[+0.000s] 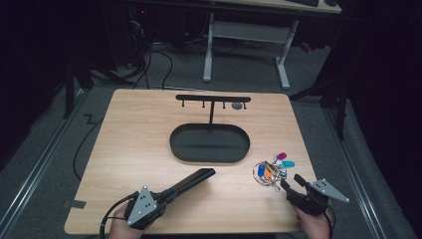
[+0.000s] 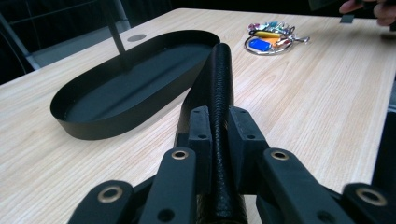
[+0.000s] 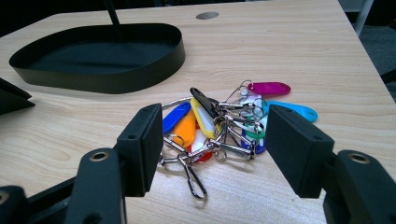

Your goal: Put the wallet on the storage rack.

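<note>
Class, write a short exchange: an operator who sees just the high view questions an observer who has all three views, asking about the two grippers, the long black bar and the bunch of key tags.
Operator: Has the right gripper closed on the bunch of key tags?
Observer: No. The right gripper view shows its pads wide apart. The bunch lies on the table between and just ahead of them, and neither pad presses it.
Operator: How does the left gripper hold the long black bar?
Observer: The left gripper view shows both jaws clamped on the bar's narrow, rough-textured edge.
</note>
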The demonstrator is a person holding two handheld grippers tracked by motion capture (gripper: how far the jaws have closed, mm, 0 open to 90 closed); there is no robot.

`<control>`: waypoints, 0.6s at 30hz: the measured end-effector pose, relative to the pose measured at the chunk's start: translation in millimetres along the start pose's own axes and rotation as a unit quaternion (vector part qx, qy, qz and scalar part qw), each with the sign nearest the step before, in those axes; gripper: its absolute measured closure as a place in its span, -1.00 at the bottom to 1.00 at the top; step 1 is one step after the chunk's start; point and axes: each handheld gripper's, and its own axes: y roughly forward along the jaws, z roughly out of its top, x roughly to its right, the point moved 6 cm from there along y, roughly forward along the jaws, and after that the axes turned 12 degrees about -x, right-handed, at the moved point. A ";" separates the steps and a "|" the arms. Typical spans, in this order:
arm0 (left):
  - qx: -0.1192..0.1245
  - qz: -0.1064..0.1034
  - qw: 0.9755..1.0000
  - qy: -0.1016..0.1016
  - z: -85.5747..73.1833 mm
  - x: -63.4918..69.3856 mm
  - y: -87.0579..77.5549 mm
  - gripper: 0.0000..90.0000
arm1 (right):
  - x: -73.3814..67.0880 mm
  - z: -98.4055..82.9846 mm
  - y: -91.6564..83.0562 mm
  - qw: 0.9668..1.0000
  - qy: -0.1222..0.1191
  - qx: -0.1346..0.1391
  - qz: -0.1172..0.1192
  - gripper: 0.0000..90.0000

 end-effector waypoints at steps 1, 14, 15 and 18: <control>0.001 -0.002 1.000 -0.003 0.3 -0.4 -0.7 0.80 | -0.2 0.1 0.1 1.000 0.000 0.000 0.000 -0.16; 0.010 -0.018 0.999 -0.046 -4.2 -13.4 -4.4 0.80 | 0.1 -0.1 -0.2 1.000 0.001 0.000 0.001 -0.16; 0.008 -0.022 0.998 -0.050 -5.7 -15.3 -4.0 0.80 | 0.2 -0.1 -0.2 1.000 0.001 0.000 0.001 -0.16; 0.012 -0.027 0.998 -0.061 -7.5 -19.4 -4.2 0.79 | 0.2 -0.2 0.0 1.000 0.002 0.000 0.001 -0.16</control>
